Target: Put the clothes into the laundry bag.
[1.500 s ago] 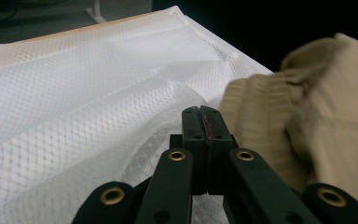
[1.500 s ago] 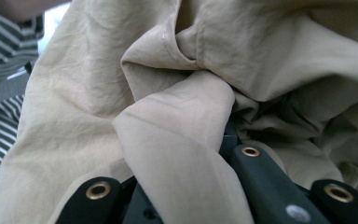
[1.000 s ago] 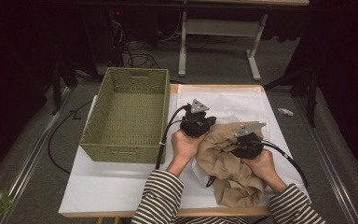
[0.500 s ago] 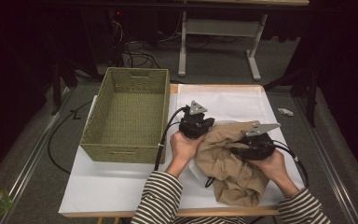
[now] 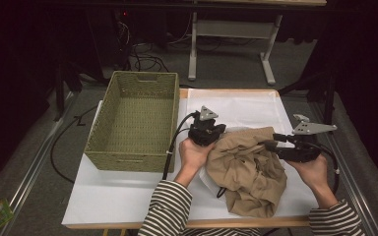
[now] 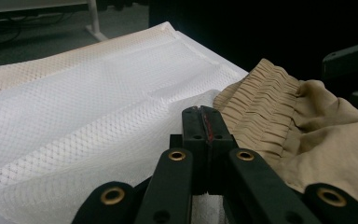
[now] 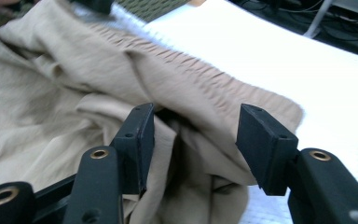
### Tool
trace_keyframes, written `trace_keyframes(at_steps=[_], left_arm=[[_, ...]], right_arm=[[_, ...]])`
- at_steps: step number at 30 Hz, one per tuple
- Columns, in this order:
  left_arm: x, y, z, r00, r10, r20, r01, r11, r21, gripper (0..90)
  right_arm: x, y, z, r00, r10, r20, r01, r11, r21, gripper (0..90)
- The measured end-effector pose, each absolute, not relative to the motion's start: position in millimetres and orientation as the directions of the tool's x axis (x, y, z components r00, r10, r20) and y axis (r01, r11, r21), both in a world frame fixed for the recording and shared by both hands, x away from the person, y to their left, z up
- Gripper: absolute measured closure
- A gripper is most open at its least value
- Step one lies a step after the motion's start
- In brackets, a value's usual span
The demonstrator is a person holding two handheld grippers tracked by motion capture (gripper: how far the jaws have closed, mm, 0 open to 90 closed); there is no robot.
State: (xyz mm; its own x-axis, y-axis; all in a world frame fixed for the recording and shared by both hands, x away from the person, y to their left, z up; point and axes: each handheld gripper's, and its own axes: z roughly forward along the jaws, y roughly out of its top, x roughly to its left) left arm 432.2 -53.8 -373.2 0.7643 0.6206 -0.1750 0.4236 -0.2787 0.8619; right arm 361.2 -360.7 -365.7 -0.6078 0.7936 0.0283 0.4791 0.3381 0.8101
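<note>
A crumpled tan garment with a pleated waistband lies on the white mesh sheet at the table's right front. My left gripper rests at the garment's upper left corner. Its jaws are shut, and I see nothing pinched between them. My right gripper hovers at the garment's right edge and points left. Its jaws have just been opening, and it now stands open over loose folds of the garment, with the pads off the cloth.
A woven green basket, with nothing in it, stands on the table's left half beside the left hand. The left gripper's black cable runs along the basket's right wall. A metal desk frame stands on the floor behind the table.
My right gripper has let go of the garment, opened, and lifted off to the right. The cloth has slumped and spread a little to the right. The left gripper has stayed put.
</note>
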Motion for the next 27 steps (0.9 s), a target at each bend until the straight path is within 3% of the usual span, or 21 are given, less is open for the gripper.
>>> trace_keyframes(at_steps=[5,10,15,18,21,22,23,24,27], left_arm=[[432.8,-53.5,-373.5,0.764,0.621,-0.176,0.424,-0.278,0.862,90.0],[432.2,-54.0,-373.1,0.767,0.617,-0.175,0.421,-0.279,0.863,90.0],[432.5,-54.0,-373.1,0.769,0.615,-0.173,0.42,-0.283,0.862,90.0],[432.6,-55.2,-372.5,0.77,0.614,-0.171,0.418,-0.285,0.863,90.0],[432.8,-55.7,-371.8,0.771,0.614,-0.169,0.418,-0.287,0.862,90.0],[432.9,-56.0,-371.9,0.771,0.613,-0.17,0.419,-0.287,0.861,90.0],[432.9,-56.4,-372.1,0.771,0.613,-0.173,0.42,-0.284,0.862,90.0],[433.0,-56.7,-371.9,0.773,0.611,-0.17,0.418,-0.289,0.861,90.0],[433.2,-58.3,-371.1,0.775,0.609,-0.17,0.416,-0.29,0.862,90.0]], right_arm=[[363.7,-368.7,-362.4,-0.578,0.815,0.044,0.481,0.297,0.825,45.0],[381.8,-375.9,-370.7,-0.481,0.873,0.078,0.563,0.239,0.791,39.1],[401.9,-377.8,-385.9,-0.455,0.88,0.139,0.631,0.208,0.747,37.9],[408.6,-374.0,-393.1,-0.478,0.859,0.182,0.655,0.211,0.725,46.4],[409.1,-371.3,-397.7,-0.509,0.843,0.172,0.653,0.249,0.715,69.4],[408.6,-371.6,-397.9,-0.52,0.837,0.168,0.648,0.258,0.717,80.9],[406.5,-371.3,-396.9,-0.532,0.83,0.169,0.637,0.26,0.726,85.5],[404.8,-370.6,-395.7,-0.541,0.825,0.163,0.626,0.265,0.734,89.5],[396.2,-364.0,-389.3,-0.586,0.798,0.144,0.585,0.293,0.756,90.0]])
